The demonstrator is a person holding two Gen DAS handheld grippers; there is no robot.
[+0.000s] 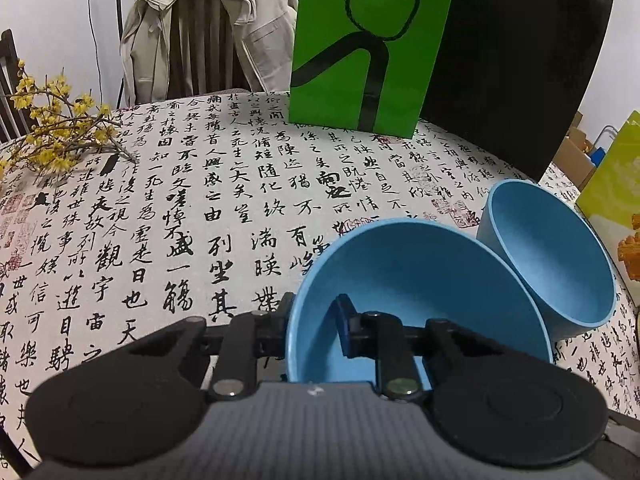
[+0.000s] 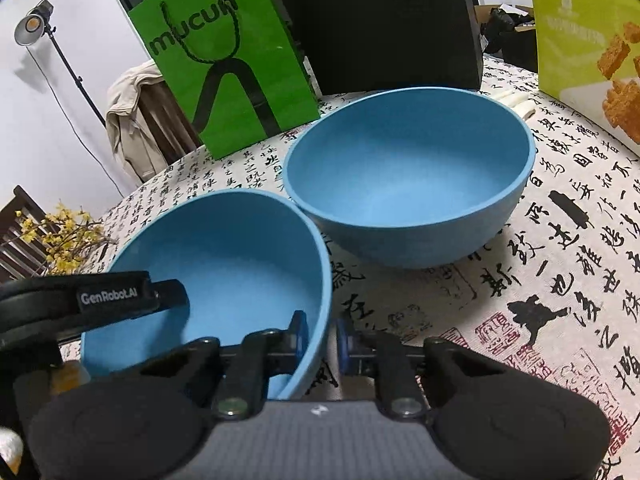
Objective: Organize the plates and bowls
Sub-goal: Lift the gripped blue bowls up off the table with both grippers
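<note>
Both grippers clamp the near blue bowl (image 2: 224, 264): left gripper (image 1: 316, 320) on its left rim, right gripper (image 2: 322, 340) on its right rim; second blue bowl (image 2: 408, 176) touches it, just before the green bag (image 2: 232, 68)

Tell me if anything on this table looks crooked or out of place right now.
Nothing is spilled or broken. The one odd thing: both grippers, left gripper and right gripper, clamp opposite sides of the near blue bowl rim, and its rim seems to touch the far blue bowl.
</note>
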